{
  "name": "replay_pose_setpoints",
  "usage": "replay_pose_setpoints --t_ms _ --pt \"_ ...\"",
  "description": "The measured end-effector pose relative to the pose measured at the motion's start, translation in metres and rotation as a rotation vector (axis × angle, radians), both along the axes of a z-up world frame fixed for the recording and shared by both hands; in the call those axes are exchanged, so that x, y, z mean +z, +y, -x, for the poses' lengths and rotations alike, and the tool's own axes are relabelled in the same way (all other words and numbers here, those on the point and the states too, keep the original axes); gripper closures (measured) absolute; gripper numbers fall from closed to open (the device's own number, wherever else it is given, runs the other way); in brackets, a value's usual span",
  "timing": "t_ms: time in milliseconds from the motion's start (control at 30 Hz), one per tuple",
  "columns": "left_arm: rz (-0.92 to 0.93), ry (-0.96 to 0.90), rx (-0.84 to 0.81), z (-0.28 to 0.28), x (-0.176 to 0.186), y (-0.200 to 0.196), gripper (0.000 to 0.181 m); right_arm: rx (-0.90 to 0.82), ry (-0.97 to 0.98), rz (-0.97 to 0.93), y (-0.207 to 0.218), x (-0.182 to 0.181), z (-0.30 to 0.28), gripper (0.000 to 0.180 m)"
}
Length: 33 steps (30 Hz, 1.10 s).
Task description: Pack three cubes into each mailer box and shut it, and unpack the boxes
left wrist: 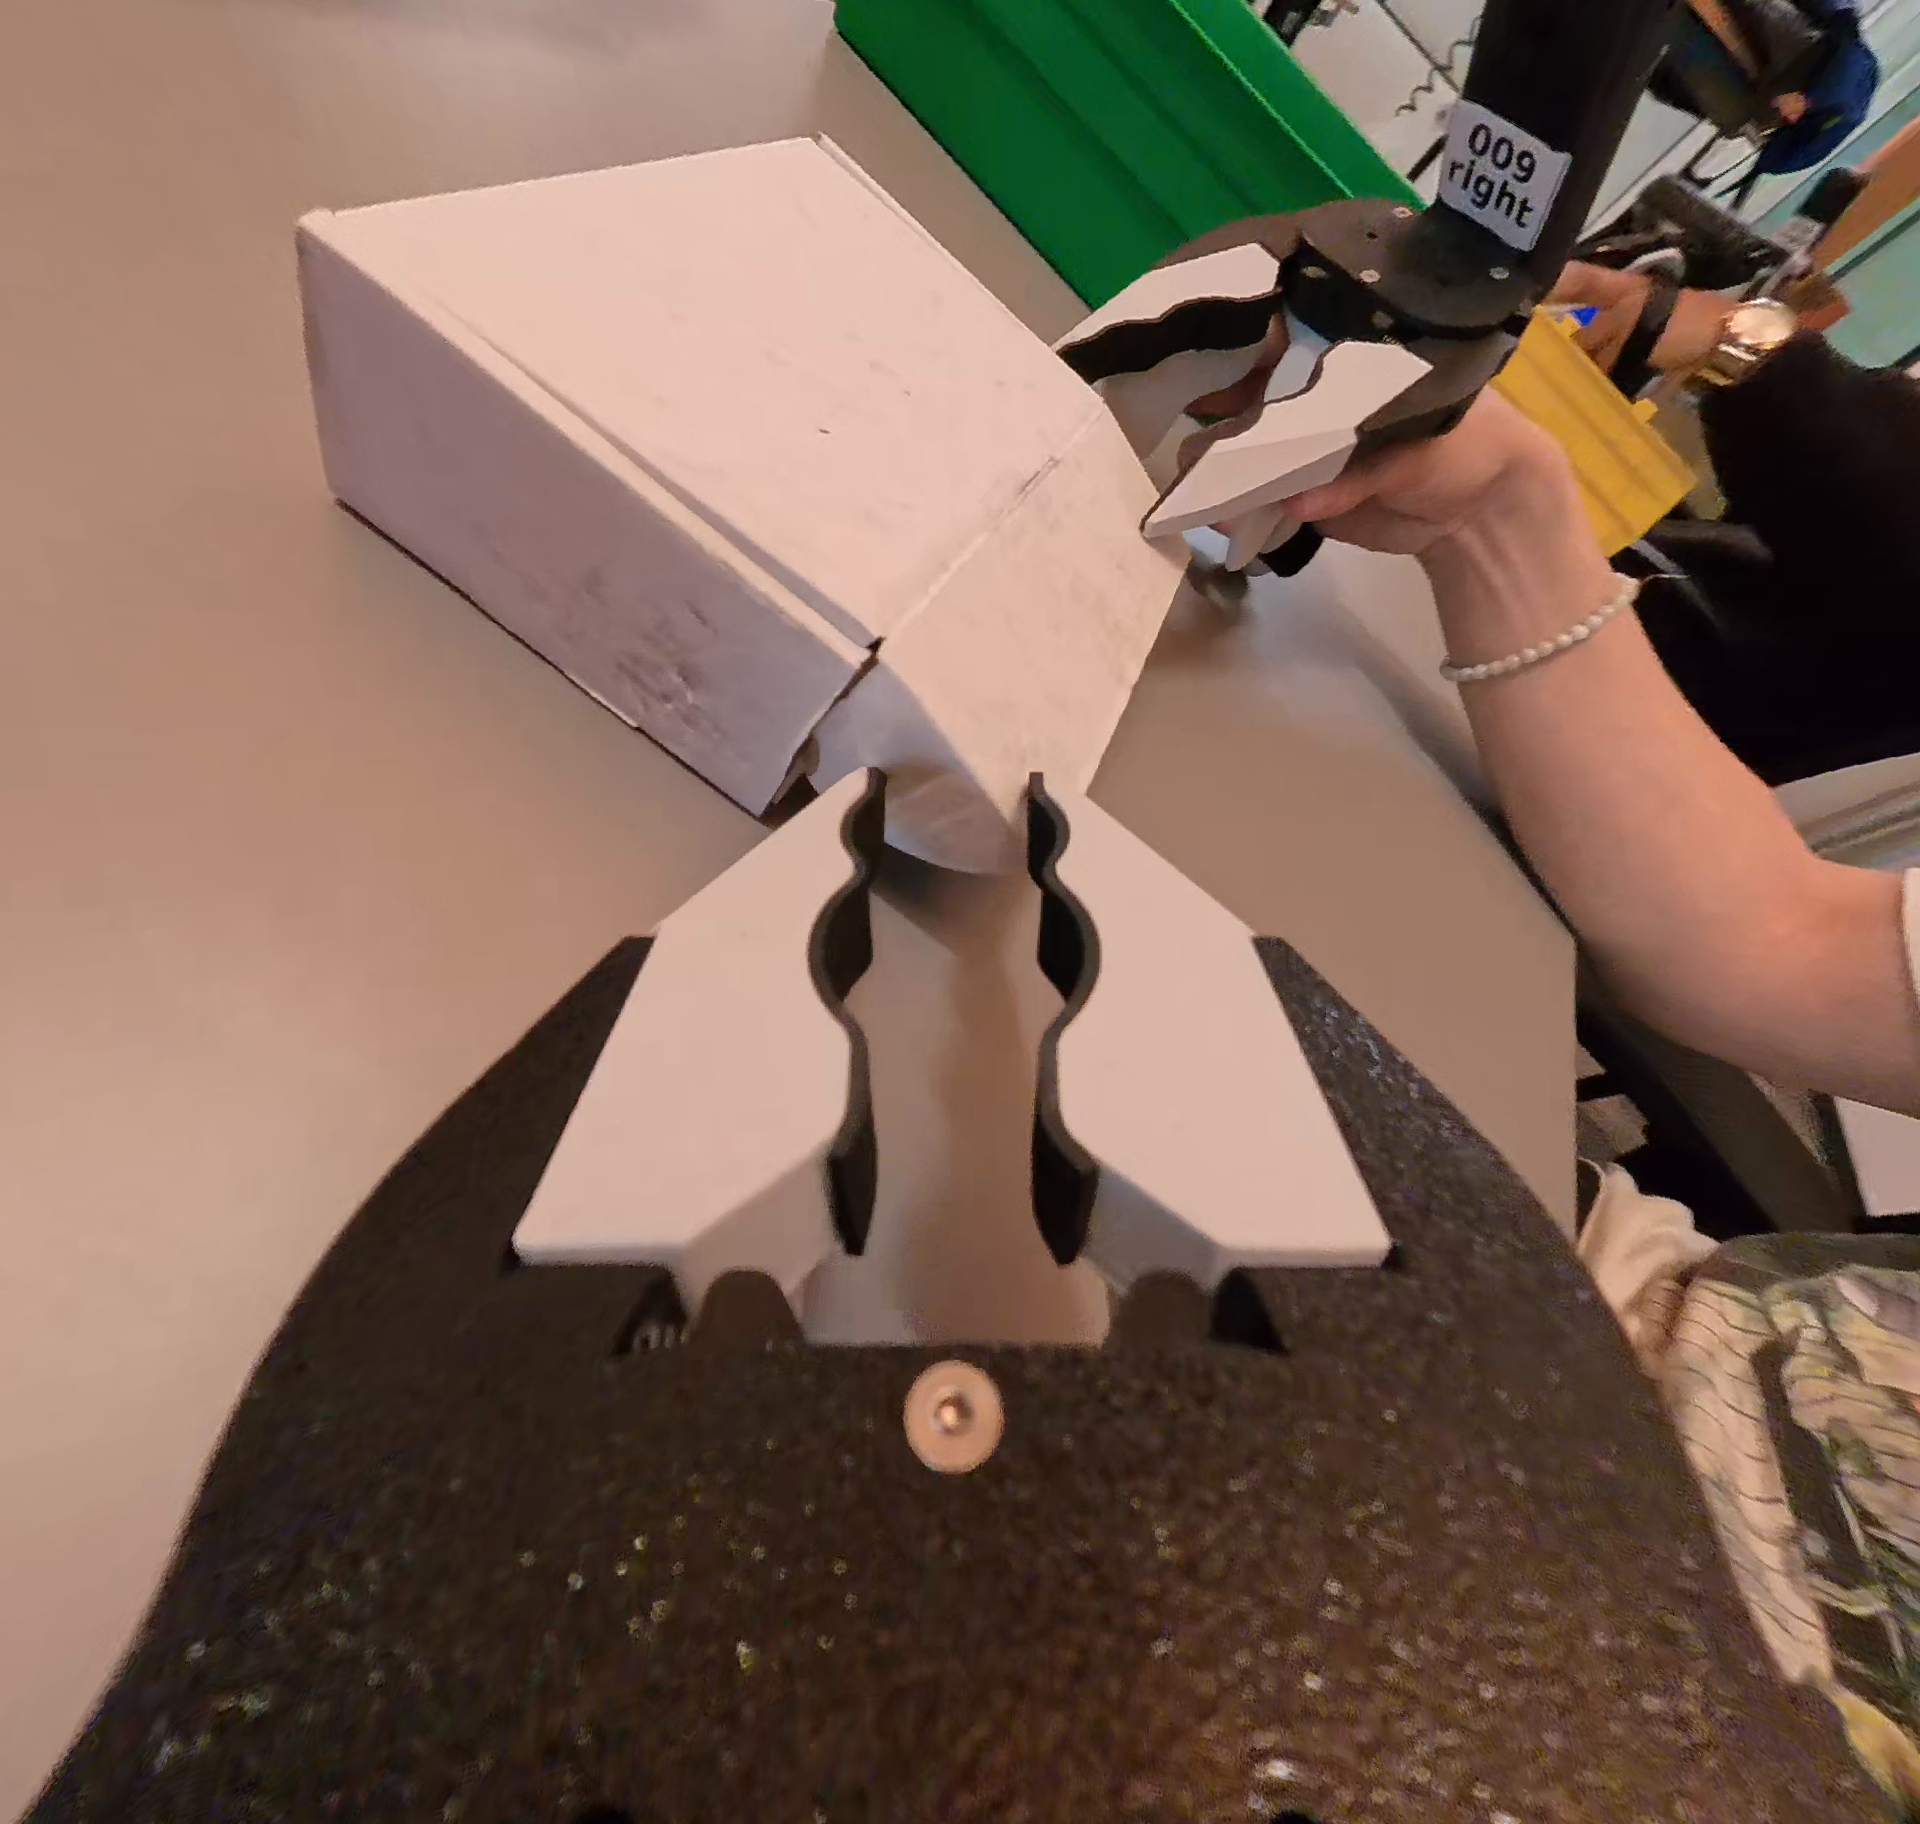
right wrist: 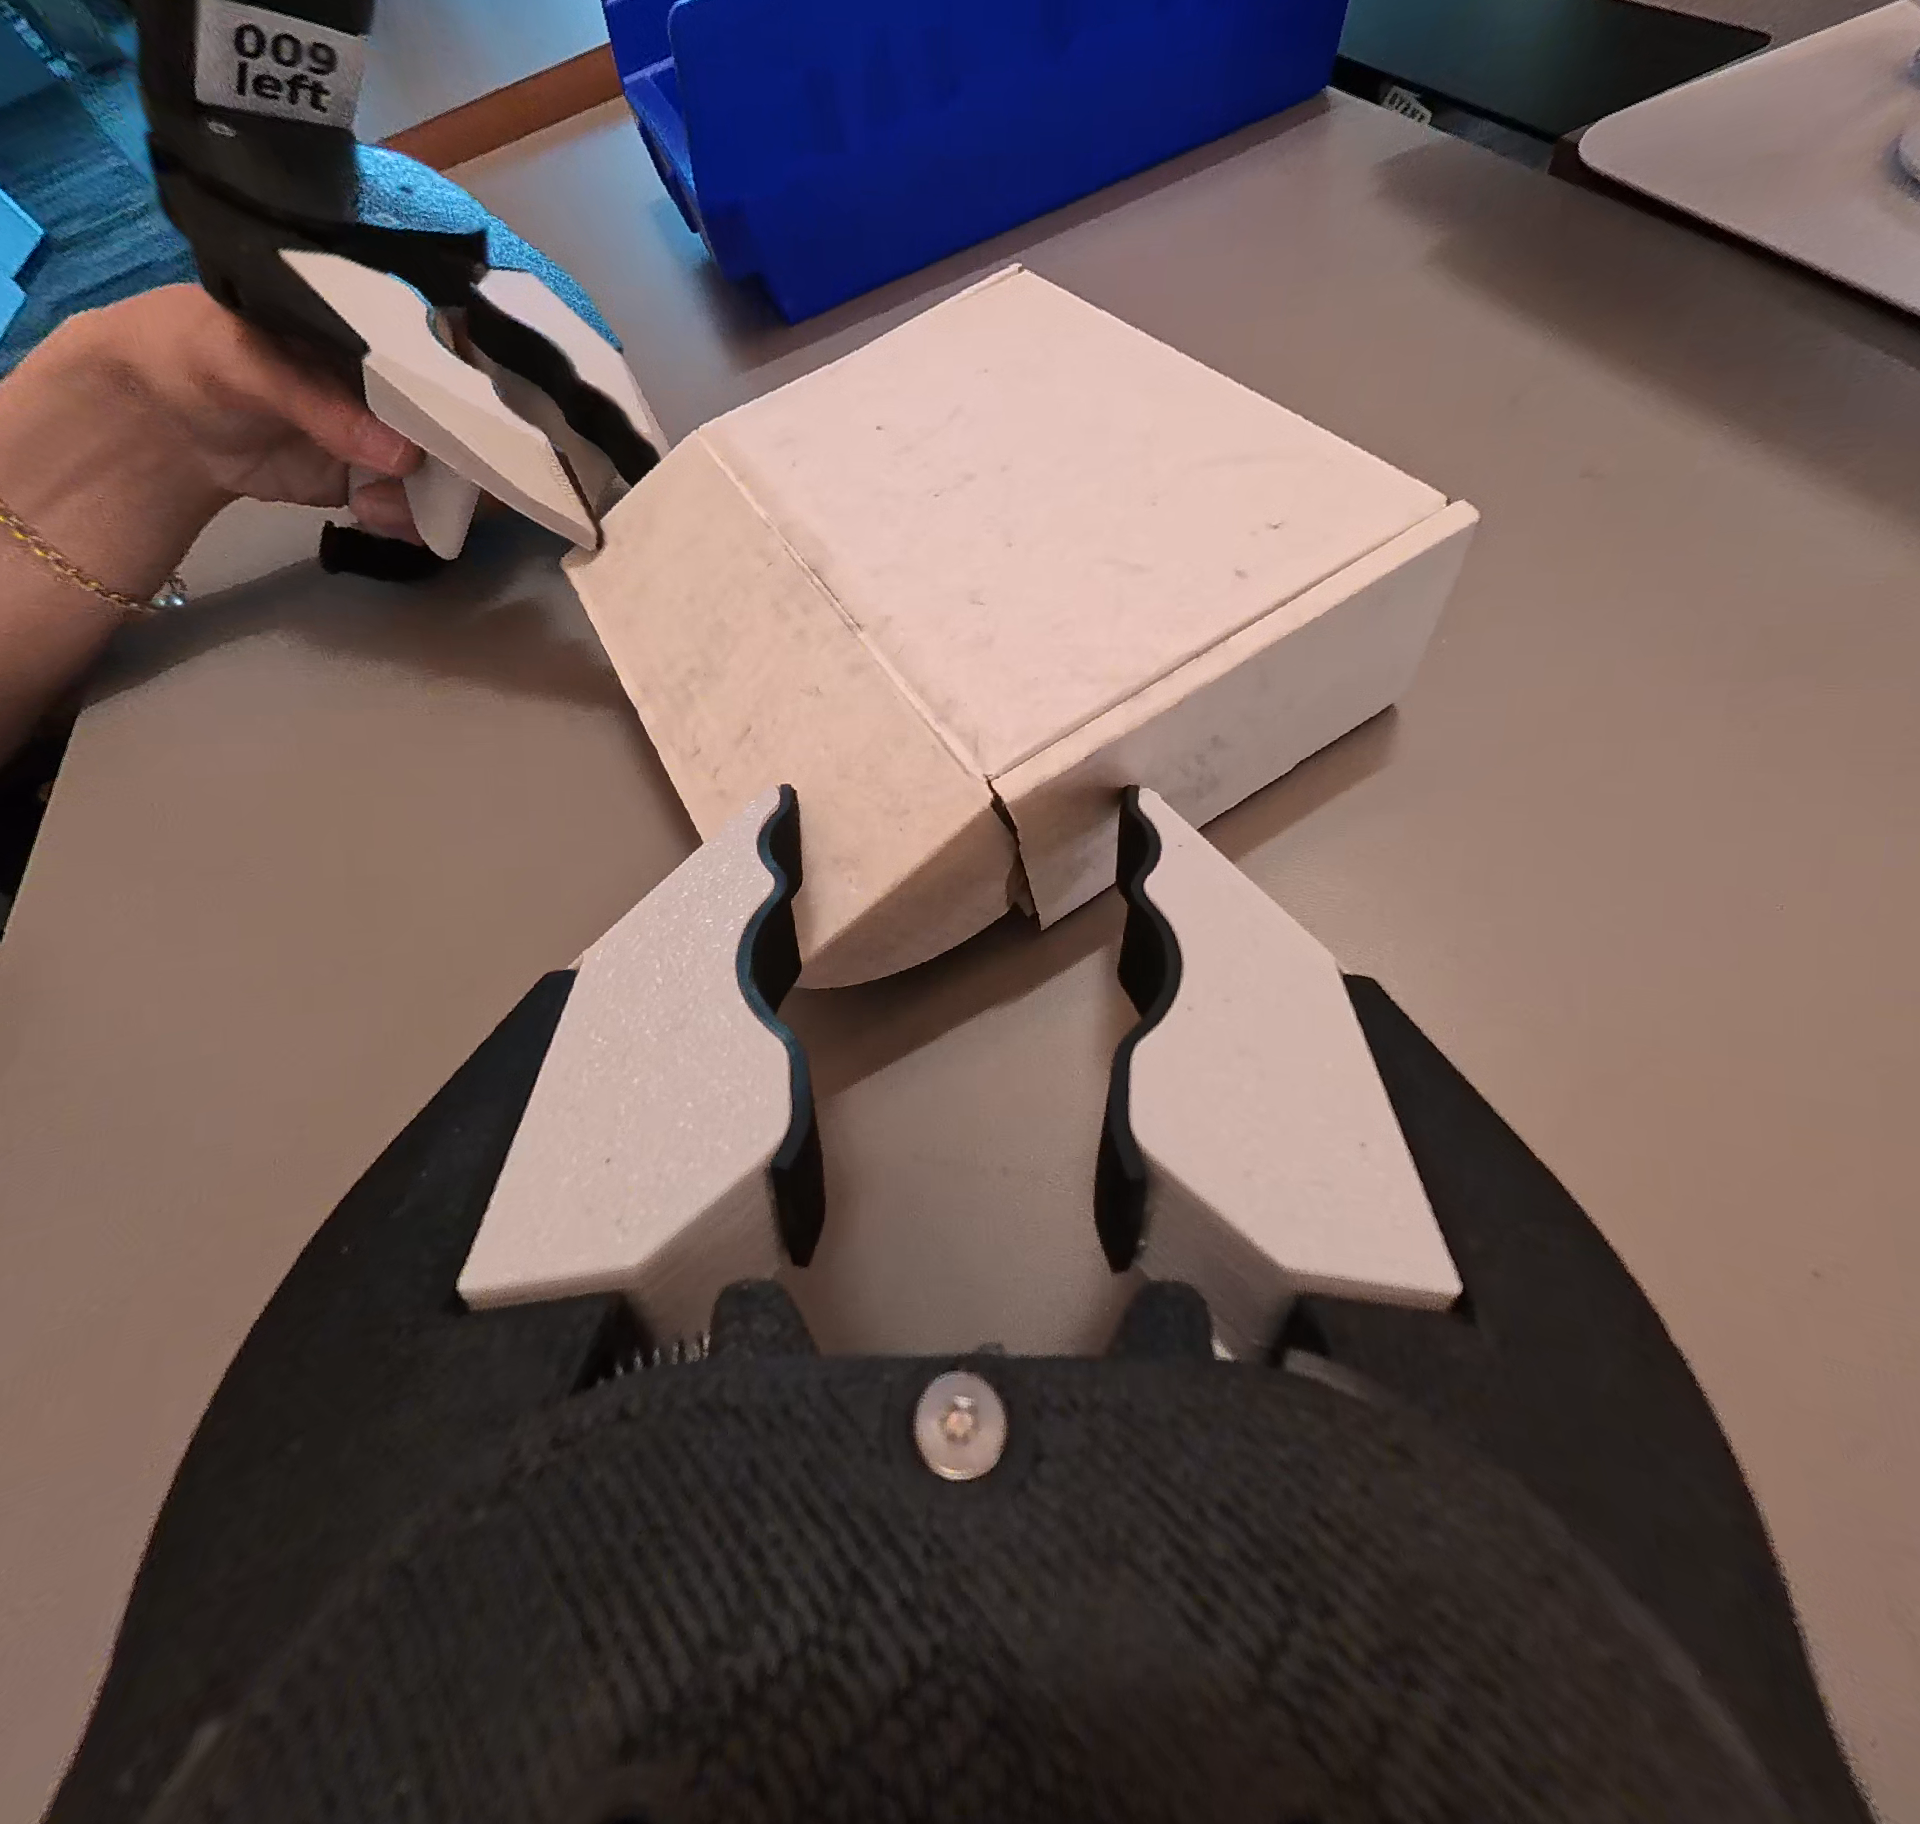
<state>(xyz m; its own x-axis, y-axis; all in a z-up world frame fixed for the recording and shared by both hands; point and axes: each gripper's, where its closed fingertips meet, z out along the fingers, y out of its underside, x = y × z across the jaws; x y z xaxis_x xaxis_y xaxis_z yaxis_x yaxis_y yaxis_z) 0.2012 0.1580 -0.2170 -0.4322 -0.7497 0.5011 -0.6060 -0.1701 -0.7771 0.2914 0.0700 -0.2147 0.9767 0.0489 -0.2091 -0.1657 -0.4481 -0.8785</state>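
Closing looks to be your step: the mailer box (right wrist: 1049, 569) sits on the table (right wrist: 1558, 891), front flap (right wrist: 790, 735) untucked. Your left gripper (left wrist: 954, 787) and right gripper (right wrist: 961, 803) are both parted, empty, at the flap's two corners. Next, press that flap in.

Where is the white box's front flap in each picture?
Left wrist view: the front flap sits in the middle, sticking out toward the left claw from the white box.
Right wrist view: the flap sits left of centre, just above the right claw.
Shared landmark: the crease where flap meets lid.
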Motion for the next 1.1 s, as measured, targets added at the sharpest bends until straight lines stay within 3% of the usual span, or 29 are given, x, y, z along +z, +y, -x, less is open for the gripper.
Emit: replay_pose_setpoints --t_ms 300,500,833,1100 --pt "-0.037 -0.014 -0.002 -0.001 0.0 0.001 0.155 -0.005 0.0 0.0 0.0 0.0 0.0 0.12" --pt "-0.15 -0.054 0.073 -0.005 -0.001 -0.002 0.139 -0.008 -0.001 0.001 0.0 0.0 -0.001 0.12" --pt "-0.103 -0.03 0.053 -0.004 -0.001 -0.001 0.152 -0.019 -0.006 0.002 0.001 0.0 -0.002 0.12" --pt "-0.299 -0.177 0.116 -0.007 0.01 0.017 0.136 -0.021 -0.023 -0.006 0.0 0.001 -0.001 0.121"
